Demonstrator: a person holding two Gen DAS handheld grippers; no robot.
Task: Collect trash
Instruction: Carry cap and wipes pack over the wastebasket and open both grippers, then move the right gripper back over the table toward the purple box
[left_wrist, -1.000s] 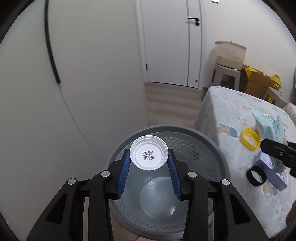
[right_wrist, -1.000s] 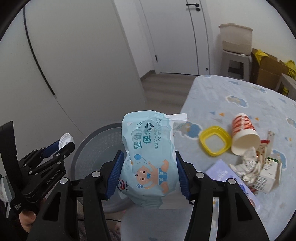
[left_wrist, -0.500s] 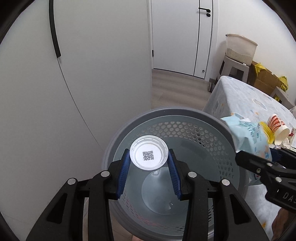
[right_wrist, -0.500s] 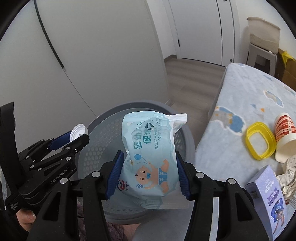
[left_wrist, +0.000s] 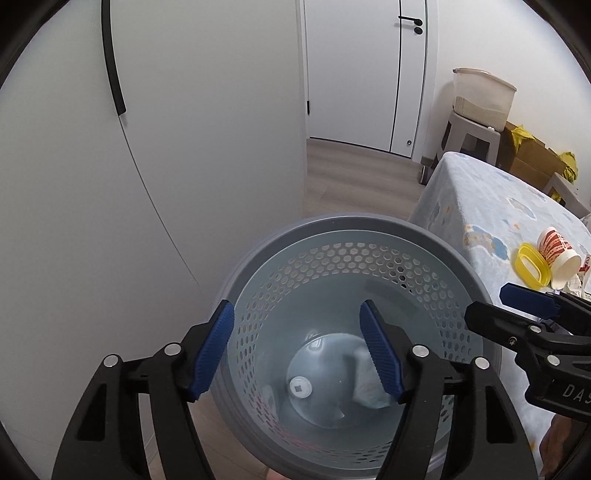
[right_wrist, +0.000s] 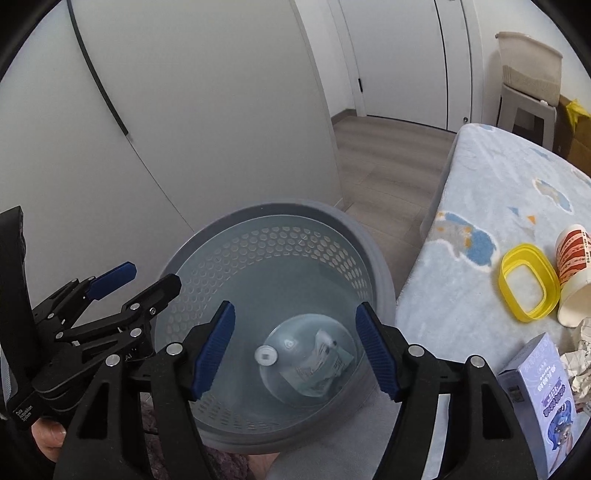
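Down at the bottom of the grey bin (right_wrist: 373, 254): a small round white cap (right_wrist: 265, 355) lying flat near the middle of the floor, and just beside it a crumpled soft wipes packet (right_wrist: 317, 367), slumped against the wall. Both loose, touching nothing but the bin's smooth base. Smooth solid floor, walls perforated with a honeycomb of holes higher up, thick rounded rim; translucent-looking plastic, rigid.

Directly above the opening, the left gripper (left_wrist: 297, 349) with blue ribbed fingers (left_wrist: 216, 347) spread wide apart and nothing between them. Same for the right gripper (right_wrist: 293, 347): fingers (right_wrist: 375, 349) wide apart, empty, aimed straight down into the bin. Likely held over the mouth so that anything let go falls inside rather than onto the floor.

Bin set hard against the edge of the tabletop (right_wrist: 491, 177), probably to keep the carry from litter to bin short. Soft cloth cover there, pale blue with cartoon patches. On it, more to collect: a yellow plastic ring-shaped lid (right_wrist: 528, 286) lying flat, a paper cup (right_wrist: 574, 277) with red and white print tipped on its side and touching the lid, a lilac cardboard box (right_wrist: 541, 398) nearer the camera, and crumpled paper (right_wrist: 581, 360) at the right edge.

Task judged partly done: two pieces in, several left on the tabletop.
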